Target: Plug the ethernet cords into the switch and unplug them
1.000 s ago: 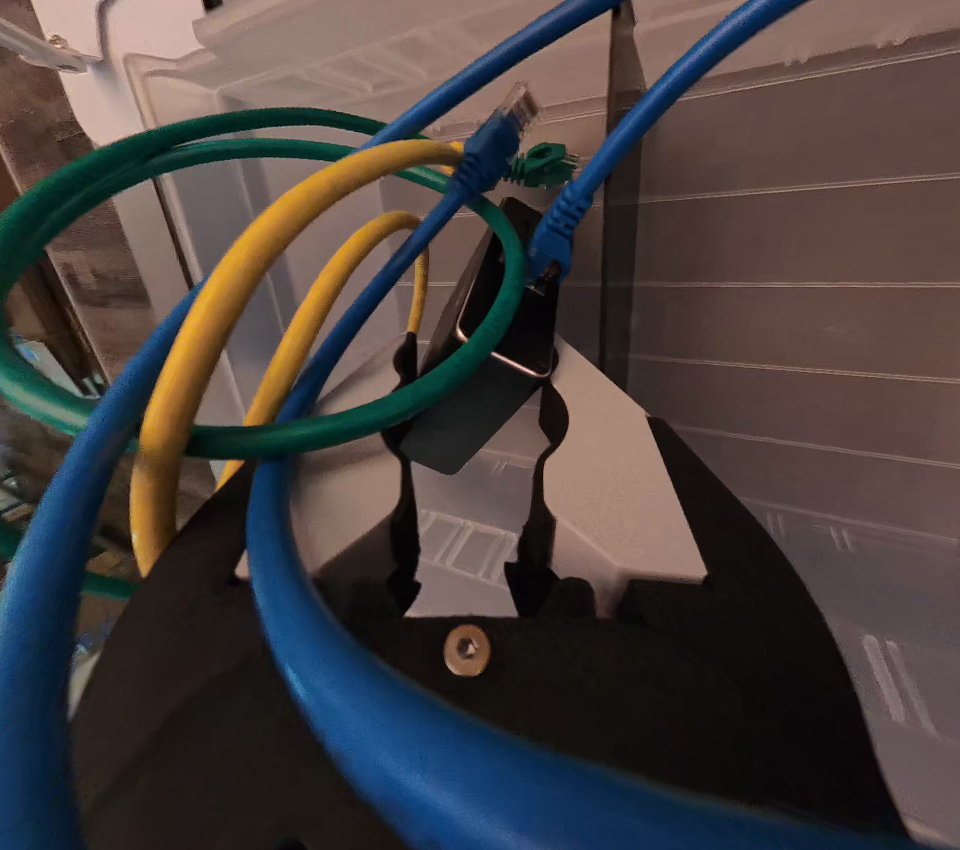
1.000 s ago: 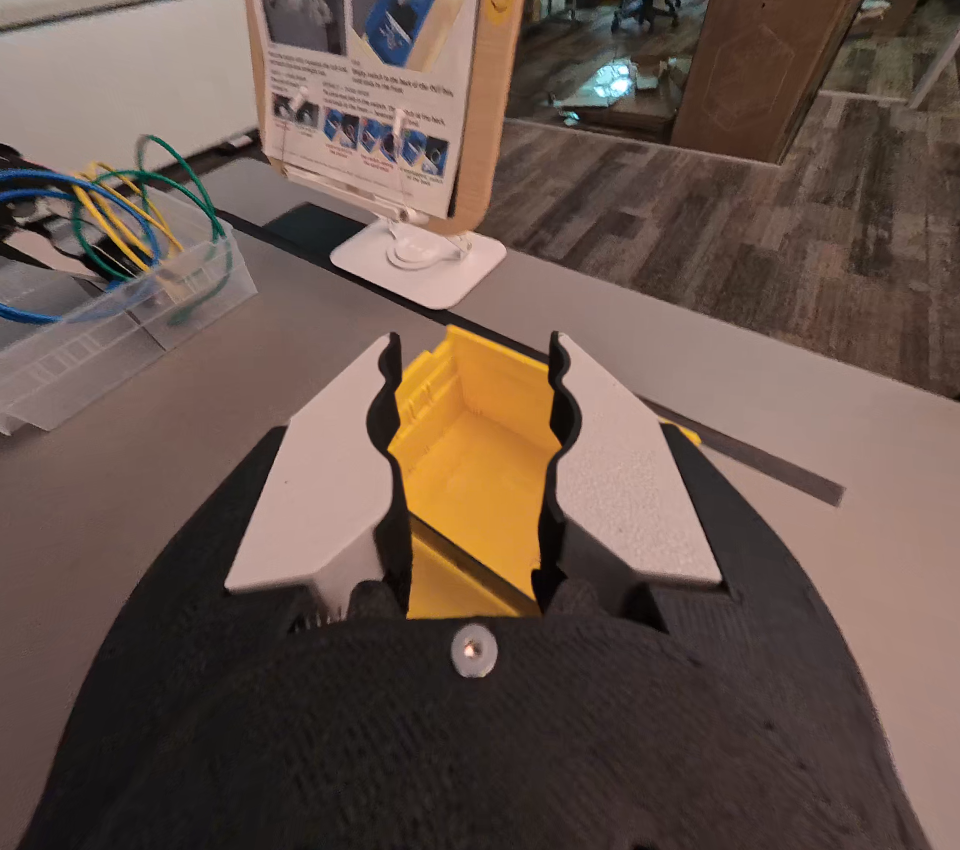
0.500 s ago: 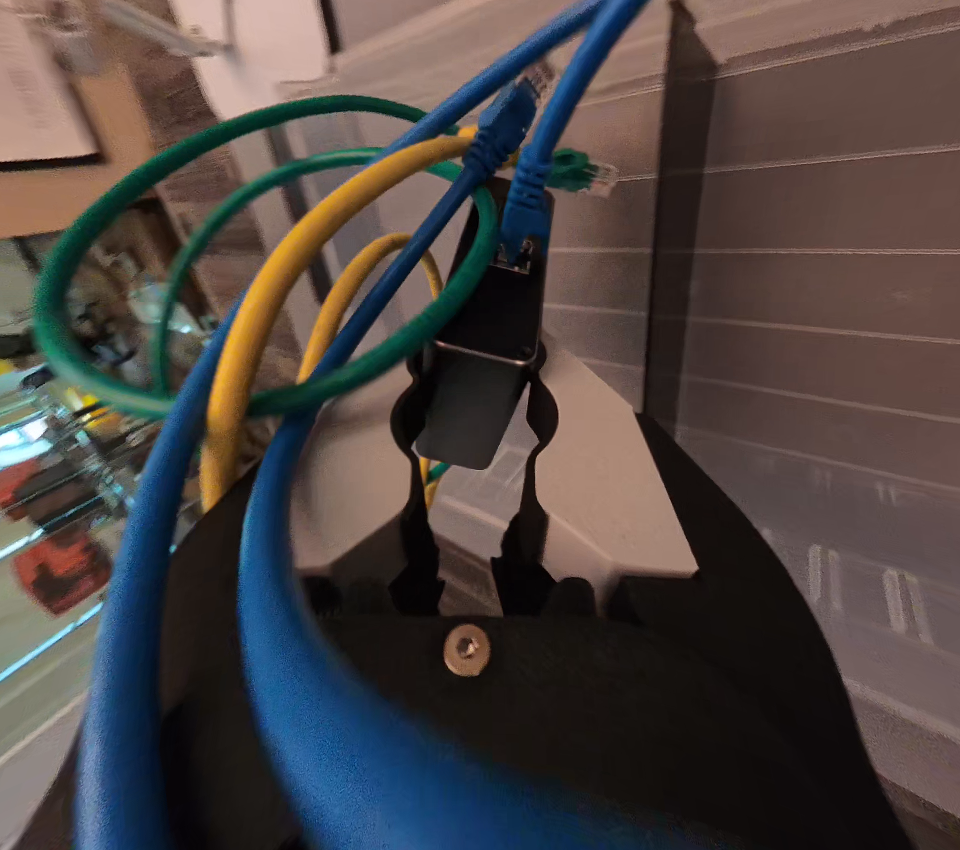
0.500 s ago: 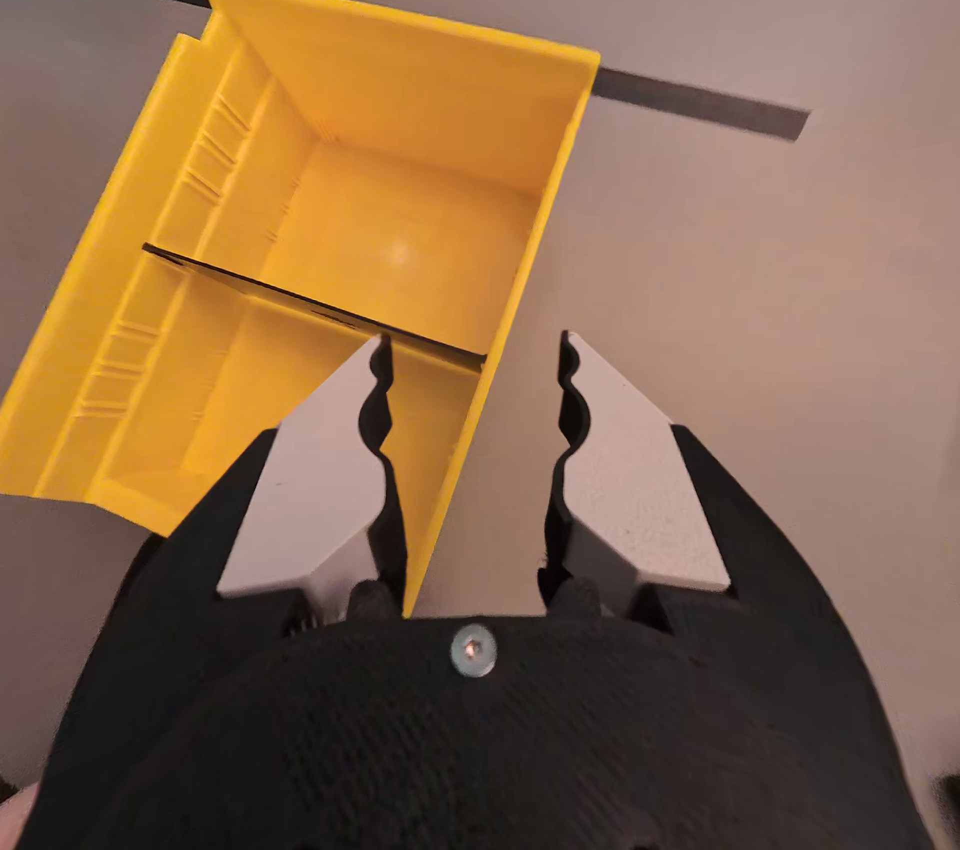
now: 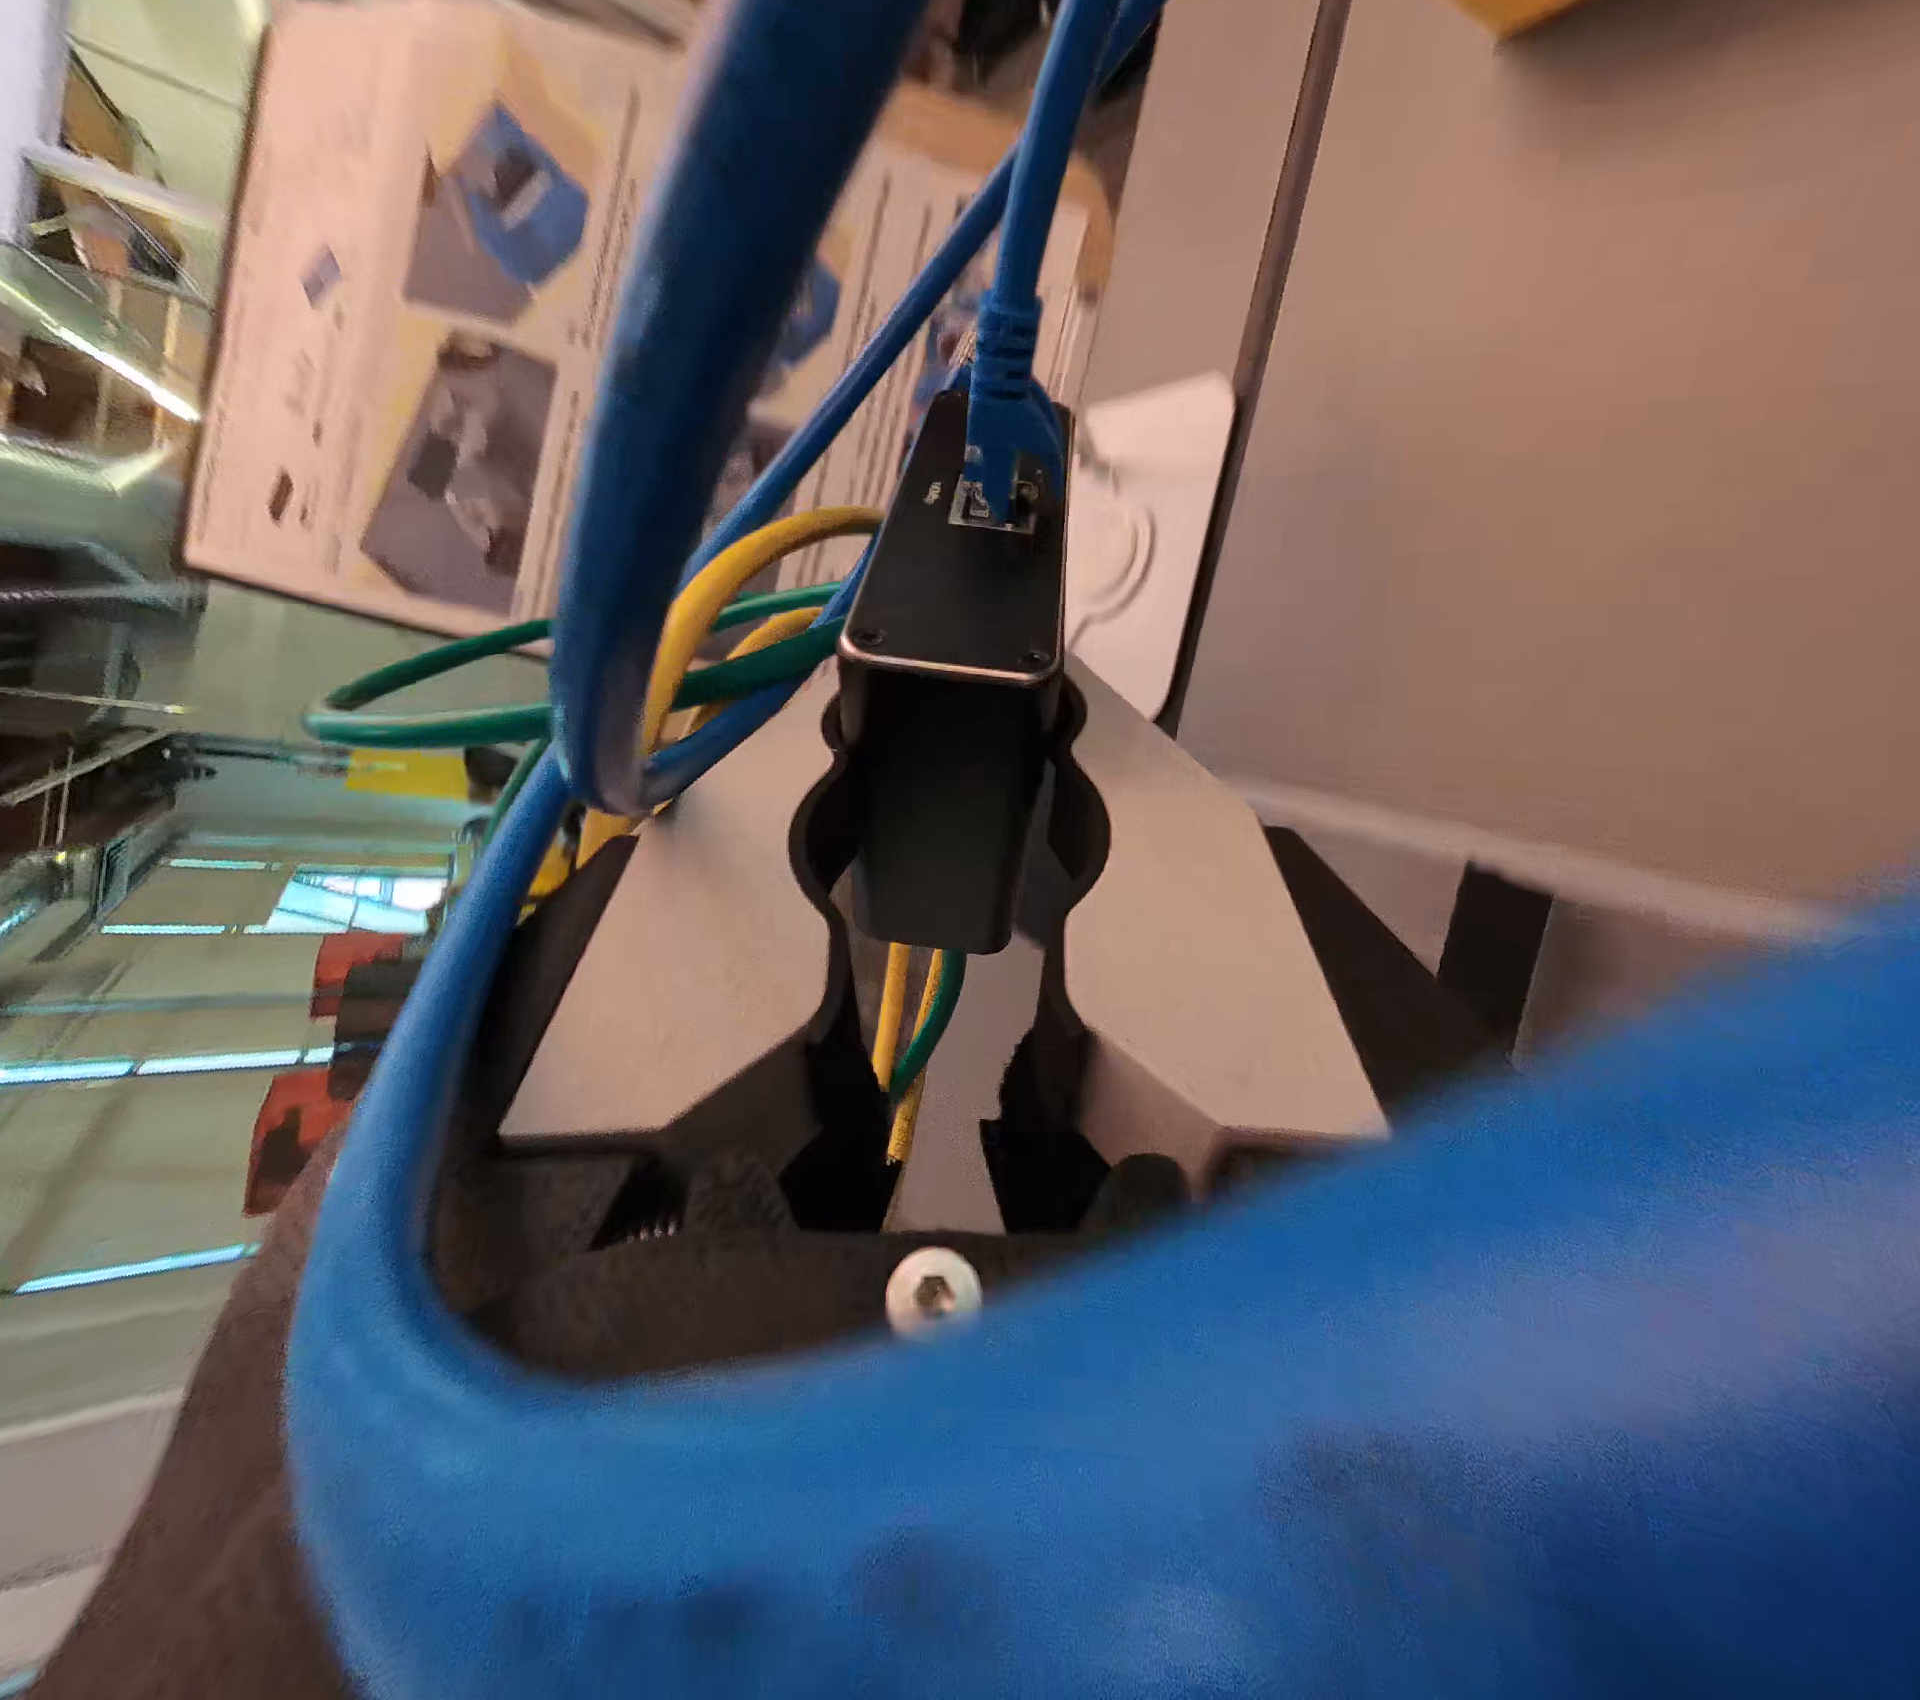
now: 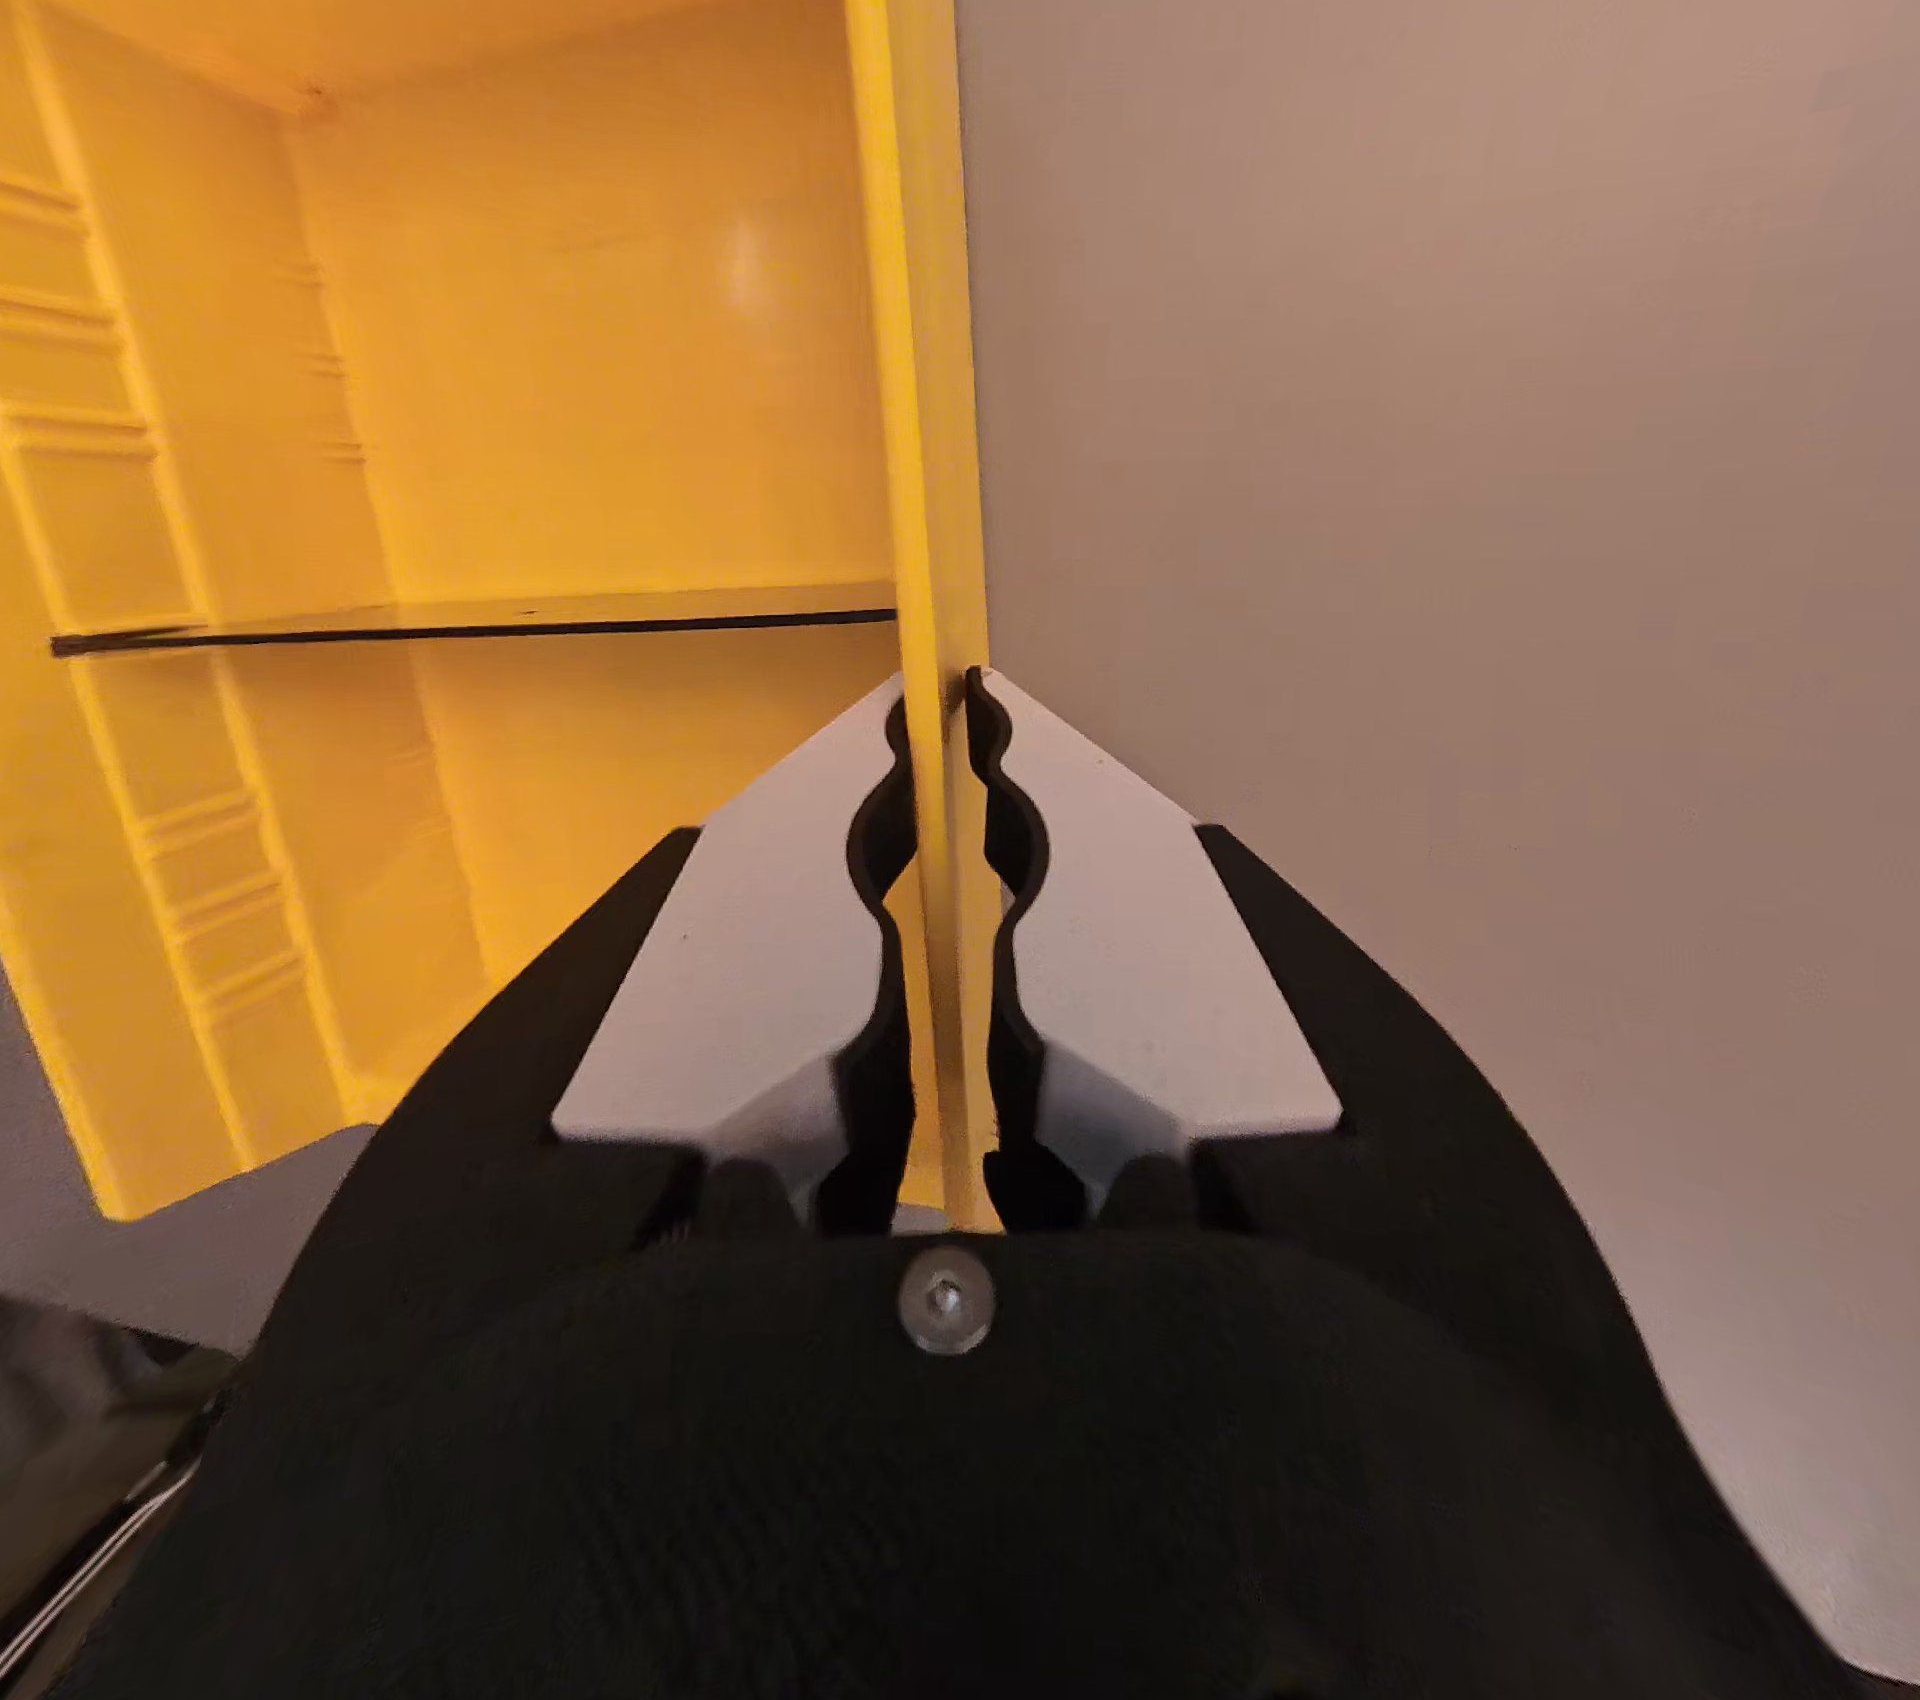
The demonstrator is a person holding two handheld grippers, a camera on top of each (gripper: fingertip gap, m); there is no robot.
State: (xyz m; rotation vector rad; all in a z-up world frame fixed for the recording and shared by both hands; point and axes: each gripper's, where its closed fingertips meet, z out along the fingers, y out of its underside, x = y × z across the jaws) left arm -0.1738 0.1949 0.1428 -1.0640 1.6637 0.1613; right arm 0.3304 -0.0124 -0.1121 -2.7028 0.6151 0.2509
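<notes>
The left gripper (image 5: 951,803) is clamping its scalloped jaws on the boxy black metal switch (image 5: 951,663), a blue cord (image 5: 1003,362) sitting plugged into its port. The right gripper (image 6: 940,819) is pinching the smooth yellow plastic bin's (image 6: 914,300) thin side wall, above the grey desk (image 6: 1455,403).

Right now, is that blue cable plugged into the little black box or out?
In. The blue cable has its connector seated in a port on the black box, which the left gripper clamps.
</notes>
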